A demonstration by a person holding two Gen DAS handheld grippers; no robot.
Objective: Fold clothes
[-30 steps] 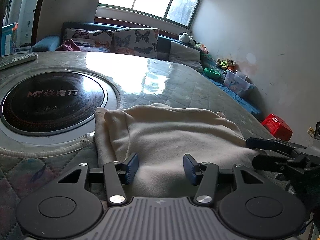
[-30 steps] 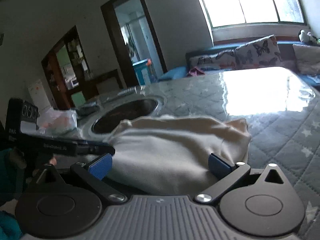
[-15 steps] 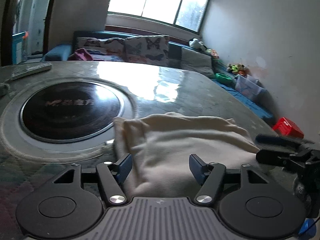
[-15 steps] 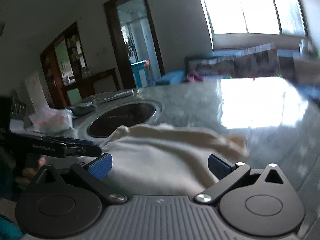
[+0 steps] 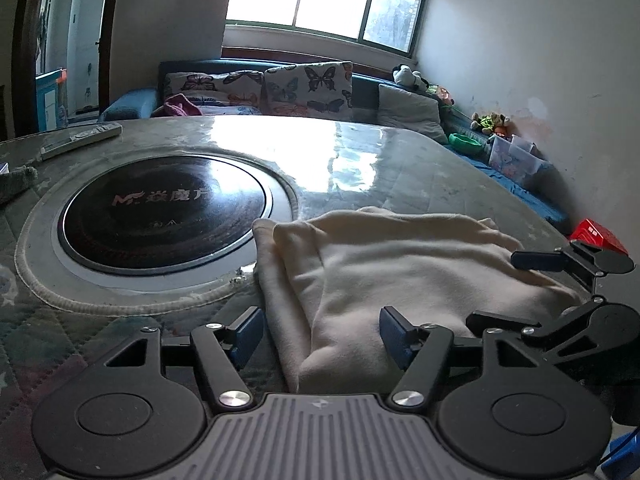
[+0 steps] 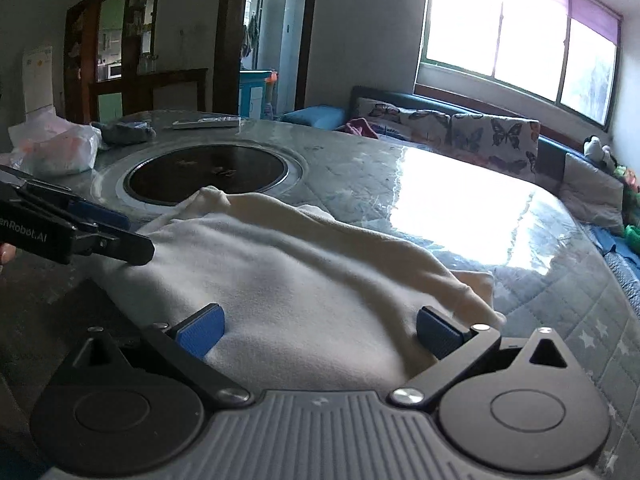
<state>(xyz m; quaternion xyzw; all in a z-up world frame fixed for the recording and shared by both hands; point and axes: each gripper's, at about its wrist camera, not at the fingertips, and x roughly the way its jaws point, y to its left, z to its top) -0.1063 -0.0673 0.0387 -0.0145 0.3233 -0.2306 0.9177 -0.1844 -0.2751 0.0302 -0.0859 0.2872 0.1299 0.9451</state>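
Cream garment point(image 5: 400, 272) folded, soft rumpled layers, on table point(image 5: 360, 168).

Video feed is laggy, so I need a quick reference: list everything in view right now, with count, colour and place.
garment: 1, cream, folded on table near edge
table: 1, grey quilted cover under clear sheet
hob: 1, black round, set in table, left of garment
remote: 1, grey, far left of table
plastic bag: 1, white, table's far left corner
cushions: 2, butterfly print, sofa under window
red box: 1, floor right of table
left gripper: open, blue pads astride garment's near edge
right gripper: open, blue pads astride garment's near edge
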